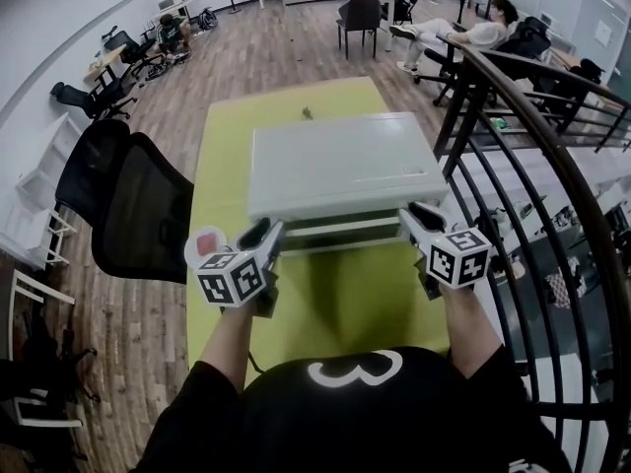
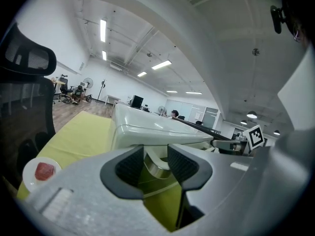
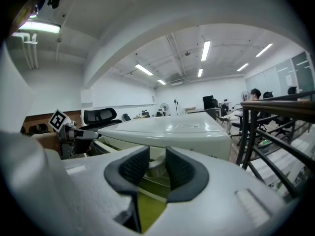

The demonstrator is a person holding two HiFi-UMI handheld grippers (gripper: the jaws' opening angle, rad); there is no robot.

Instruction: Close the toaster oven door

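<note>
Overhead, head view: the toaster oven [image 1: 345, 166] sits mid-table on the yellow-green table [image 1: 335, 308], front toward the wearer. The left gripper [image 1: 269, 233] and right gripper [image 1: 414, 217] are each at a front corner, level with the door [image 1: 340, 231].
Head view, technique: judged to be the final push. Keep both tools level with each other and press evenly so the door does not twist, then ease off once it seats.
Head view, hidden: the oven's top overhangs its front, so the door face and any remaining gap cannot be judged. A small dish [image 1: 205, 245] by the left tool is partly covered.
Left gripper view, tool: the jaws stand part-way apart. A curved pale piece [image 2: 156, 165], likely the left end of the door handle, shows in the gap, and the pads are not seen pressing on it.
Left gripper view, technique: keep the handle end centred in the gap and push along the jaws without sliding sideways.
Left gripper view, hidden: the tool body blocks the lower door and hinge.
Right gripper view, tool: the jaws are part-way apart here too, with a similar pale piece between them and no clamp evident.
Right gripper view, hidden: the door edge lies behind the jaws. A railing [image 3: 275, 127] crowds the right side.
</note>
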